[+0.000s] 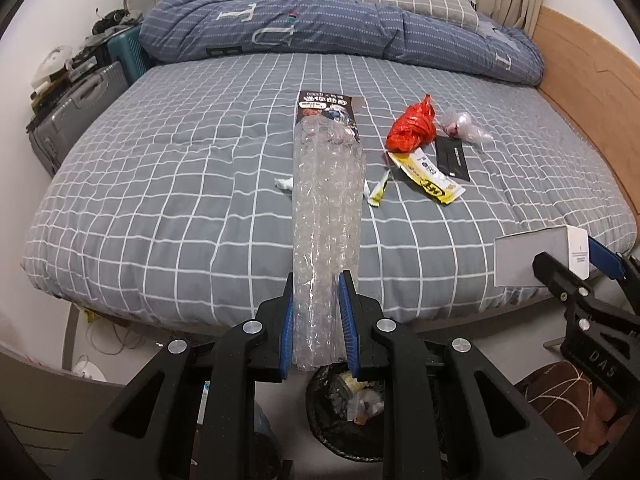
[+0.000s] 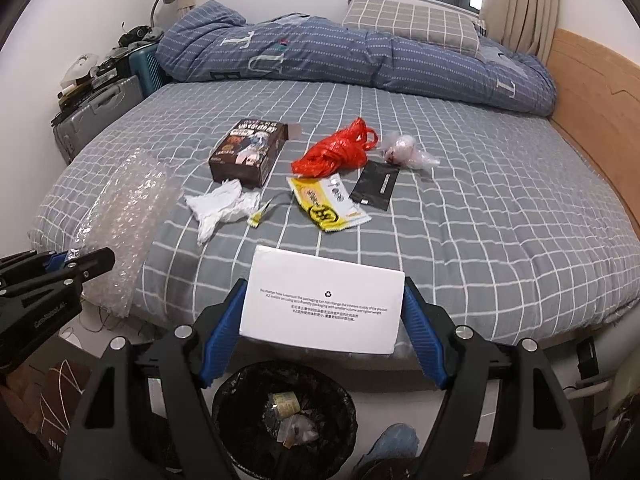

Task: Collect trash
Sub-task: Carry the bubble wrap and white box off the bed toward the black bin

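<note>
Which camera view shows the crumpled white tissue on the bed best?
The right wrist view: the crumpled white tissue lies fully visible beside the brown printed box. In the left wrist view only a small corner shows, because the clear bubble wrap sheet covers the rest.

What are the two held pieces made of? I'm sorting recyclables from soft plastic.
Bubble wrap in the left gripper: clear soft plastic film, glossy, with air pockets showing. White box in the right gripper: likely matte paperboard, flat-faced, printed with a recycling mark.
</note>
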The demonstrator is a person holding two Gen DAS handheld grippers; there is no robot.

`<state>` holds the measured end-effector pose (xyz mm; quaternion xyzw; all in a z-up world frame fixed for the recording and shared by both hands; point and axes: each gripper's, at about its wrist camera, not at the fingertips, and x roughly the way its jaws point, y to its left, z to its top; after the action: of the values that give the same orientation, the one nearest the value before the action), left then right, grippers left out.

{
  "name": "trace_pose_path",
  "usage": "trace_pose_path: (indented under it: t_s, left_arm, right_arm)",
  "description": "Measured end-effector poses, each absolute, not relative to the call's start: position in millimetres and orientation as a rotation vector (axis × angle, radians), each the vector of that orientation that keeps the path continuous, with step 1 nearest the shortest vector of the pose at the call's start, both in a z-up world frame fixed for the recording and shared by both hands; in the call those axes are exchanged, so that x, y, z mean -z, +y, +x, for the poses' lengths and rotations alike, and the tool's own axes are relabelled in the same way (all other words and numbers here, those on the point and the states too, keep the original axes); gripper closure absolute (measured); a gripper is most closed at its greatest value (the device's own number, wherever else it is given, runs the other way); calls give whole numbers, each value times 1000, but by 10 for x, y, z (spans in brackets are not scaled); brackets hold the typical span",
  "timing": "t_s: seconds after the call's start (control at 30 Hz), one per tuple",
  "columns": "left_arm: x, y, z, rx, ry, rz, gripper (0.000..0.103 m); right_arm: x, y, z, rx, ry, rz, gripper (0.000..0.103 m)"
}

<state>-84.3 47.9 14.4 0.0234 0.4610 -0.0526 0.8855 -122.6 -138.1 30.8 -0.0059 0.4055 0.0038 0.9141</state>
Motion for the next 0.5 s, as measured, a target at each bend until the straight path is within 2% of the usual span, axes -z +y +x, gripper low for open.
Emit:
trace_pose_path:
  t_s: [0.5]
  left_arm:
    - [237, 376, -1203, 161, 1020, 55, 83]
  right_arm:
    - [46, -1316, -1531, -25, 905, 1, 32]
